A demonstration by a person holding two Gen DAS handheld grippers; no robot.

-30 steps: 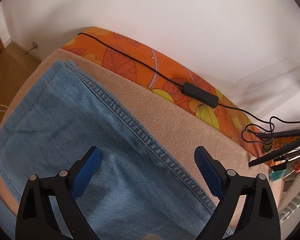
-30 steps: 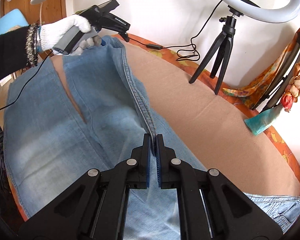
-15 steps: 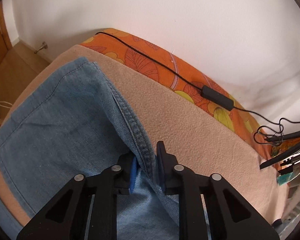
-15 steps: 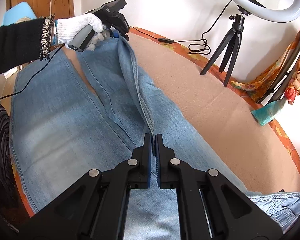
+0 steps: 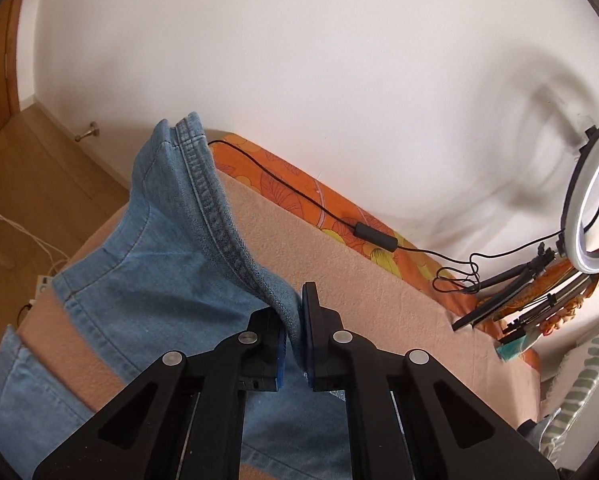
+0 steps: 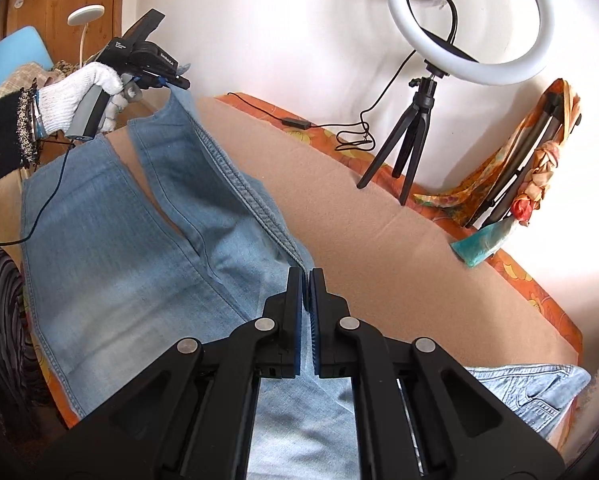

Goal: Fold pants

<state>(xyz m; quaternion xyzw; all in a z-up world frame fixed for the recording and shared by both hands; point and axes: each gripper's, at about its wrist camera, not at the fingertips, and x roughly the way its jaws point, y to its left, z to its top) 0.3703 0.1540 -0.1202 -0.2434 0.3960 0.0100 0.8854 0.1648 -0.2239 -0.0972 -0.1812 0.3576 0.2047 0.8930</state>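
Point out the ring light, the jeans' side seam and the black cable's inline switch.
ring light (image 6: 469, 68): right wrist view, lower rim.
side seam (image 5: 215, 216): left wrist view, stitched edge.
inline switch (image 5: 375, 236): left wrist view, its body.

Pants (image 6: 111, 280) lie on the blanket (image 6: 359, 216), legs toward 10 o'clock. Right claw (image 6: 305, 280) is at the side seam in the middle; left claw (image 6: 171, 82) is at the leg end, 10 o'clock. Ring light (image 6: 465, 20) on a tripod (image 6: 407, 140) stands behind, approx. 1 o'clock, by the wall (image 6: 279, 20). Cable (image 6: 327, 126) lies left of the tripod.

Tan blanket (image 6: 339, 216) over orange cover (image 5: 299, 196), perhaps a bed, bears jeans (image 6: 111, 264).
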